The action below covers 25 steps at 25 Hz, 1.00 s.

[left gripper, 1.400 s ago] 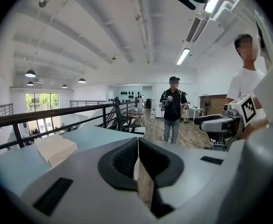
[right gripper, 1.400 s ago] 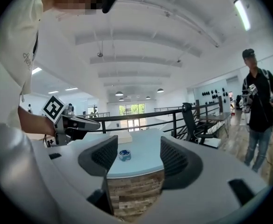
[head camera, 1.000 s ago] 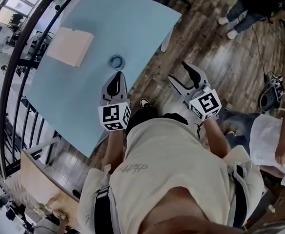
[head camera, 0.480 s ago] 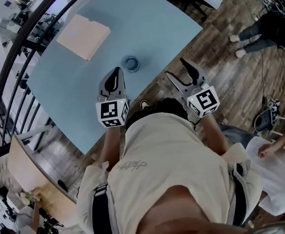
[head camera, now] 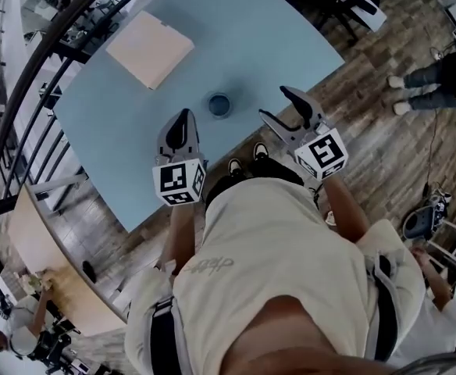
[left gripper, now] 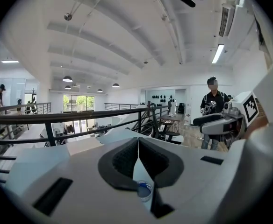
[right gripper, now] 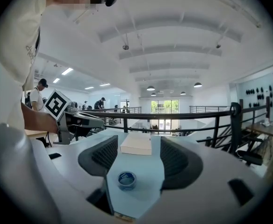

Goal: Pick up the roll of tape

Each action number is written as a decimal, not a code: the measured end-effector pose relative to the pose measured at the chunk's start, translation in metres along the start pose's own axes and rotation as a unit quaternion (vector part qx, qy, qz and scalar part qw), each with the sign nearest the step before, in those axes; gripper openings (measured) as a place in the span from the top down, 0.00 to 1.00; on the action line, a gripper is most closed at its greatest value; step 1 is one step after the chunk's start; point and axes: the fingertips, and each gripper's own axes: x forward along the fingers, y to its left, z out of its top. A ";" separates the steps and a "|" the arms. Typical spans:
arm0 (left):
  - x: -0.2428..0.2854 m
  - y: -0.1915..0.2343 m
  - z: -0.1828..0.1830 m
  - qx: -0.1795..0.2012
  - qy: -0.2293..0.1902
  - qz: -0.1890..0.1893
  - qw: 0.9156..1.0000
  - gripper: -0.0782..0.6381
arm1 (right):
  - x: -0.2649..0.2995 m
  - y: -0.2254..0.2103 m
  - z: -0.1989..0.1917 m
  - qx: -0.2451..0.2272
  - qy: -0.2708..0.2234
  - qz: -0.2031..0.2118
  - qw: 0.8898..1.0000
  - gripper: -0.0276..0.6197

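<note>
Tape roll (head camera: 219, 105) lies flat on bench (head camera: 236, 30), hole up, between both grippers. Right gripper (head camera: 275, 104): fingers wide, roll framed ahead between them, not touching. Left gripper (head camera: 183, 123): fingers pressed together. Right looks better placed.

Both forearms reach out forward from the body, marker cubes facing up. The left white two-jaw gripper (head camera: 183, 117) points straight ahead over the near edge of the light blue tabletop (head camera: 236, 45), its dark-padded jaws pressed together with nothing between them. The right white two-jaw gripper (head camera: 276, 103) has its jaws spread wide and empty. It's angled in a bit toward the left one, tips right at that same near edge.
</note>
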 end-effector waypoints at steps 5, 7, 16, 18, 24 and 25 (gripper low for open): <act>-0.003 0.006 0.001 -0.007 0.003 0.050 0.999 0.86 | 0.018 -0.004 -0.004 -0.011 0.013 0.048 0.999 0.52; -0.005 0.010 -0.001 -0.010 0.004 0.069 0.998 0.86 | 0.027 -0.002 -0.007 -0.015 0.018 0.070 0.997 0.52; -0.025 0.035 -0.013 -0.031 0.007 0.136 0.990 0.86 | 0.065 0.020 -0.015 -0.036 0.036 0.151 0.987 0.52; -0.030 0.040 -0.016 -0.033 0.008 0.144 0.989 0.86 | 0.073 0.026 -0.018 -0.040 0.042 0.160 0.985 0.52; -0.047 0.053 -0.025 -0.047 0.006 0.167 0.985 0.86 | 0.094 0.046 -0.039 -0.054 0.074 0.185 0.978 0.52; -0.049 0.056 -0.026 -0.047 0.007 0.170 0.984 0.86 | 0.098 0.049 -0.043 -0.055 0.081 0.190 0.977 0.52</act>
